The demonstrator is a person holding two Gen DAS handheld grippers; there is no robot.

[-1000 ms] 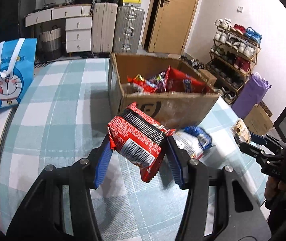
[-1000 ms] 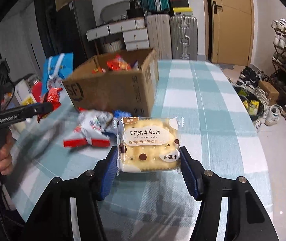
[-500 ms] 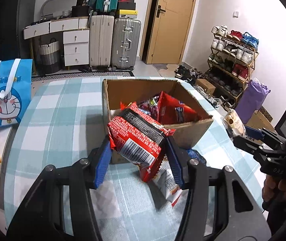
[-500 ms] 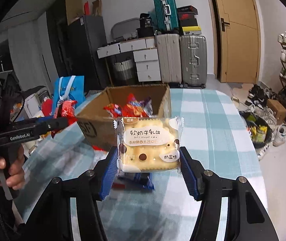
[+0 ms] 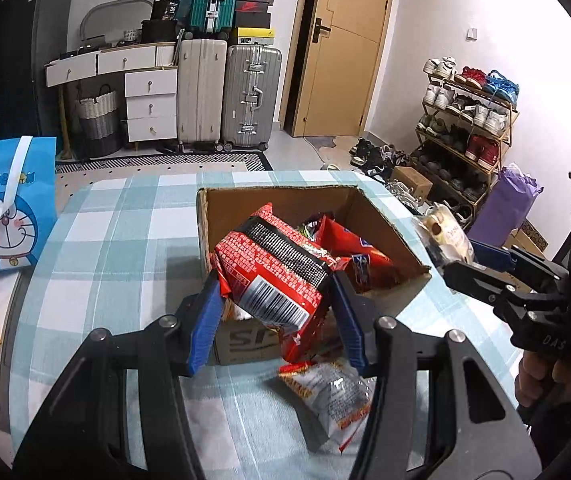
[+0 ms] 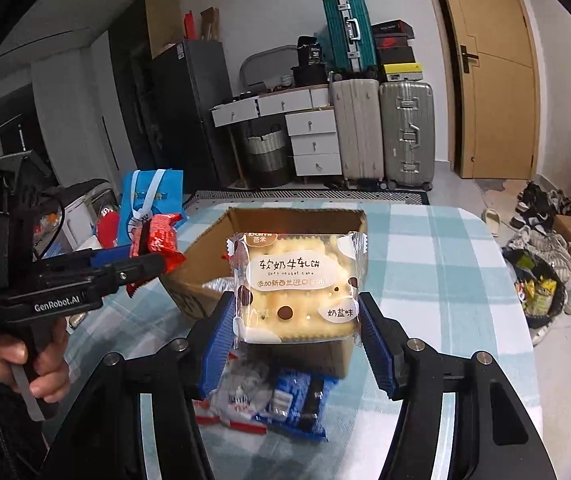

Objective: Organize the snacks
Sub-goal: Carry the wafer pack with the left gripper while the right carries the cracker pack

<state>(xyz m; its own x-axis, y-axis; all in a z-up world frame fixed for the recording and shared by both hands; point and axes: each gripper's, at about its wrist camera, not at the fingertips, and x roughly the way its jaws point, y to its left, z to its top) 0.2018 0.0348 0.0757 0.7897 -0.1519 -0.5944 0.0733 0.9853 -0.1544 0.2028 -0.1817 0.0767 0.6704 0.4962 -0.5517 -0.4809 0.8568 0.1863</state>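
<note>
Checked teal-and-white cloth covers the surface (image 5: 117, 264), and both views look across it toward a far wall lined with suitcases (image 5: 227, 96), white drawers (image 5: 151, 104) and a wooden door (image 5: 341, 48).

Nearest the near edge lie loose snack packets: a white-and-red packet (image 5: 333, 396) and, in the right wrist view, a blue packet (image 6: 297, 400) beside it.

Above them, the left tool (image 5: 277, 312) is clamped on a red noodle packet (image 5: 273, 272), which is tilted and held over the near wall of the cardboard box (image 5: 381, 216). The right tool (image 6: 297, 340) is clamped on a cracker packet (image 6: 297, 284), held upright and facing the camera in front of the box's near corner.

Inside the open box, red snack bags (image 5: 349, 248) are piled.

Beyond the box, at the far left edge of the surface, stands a blue cartoon bag (image 5: 9, 204). A shoe rack (image 5: 469, 120) fills the right side of the room.
</note>
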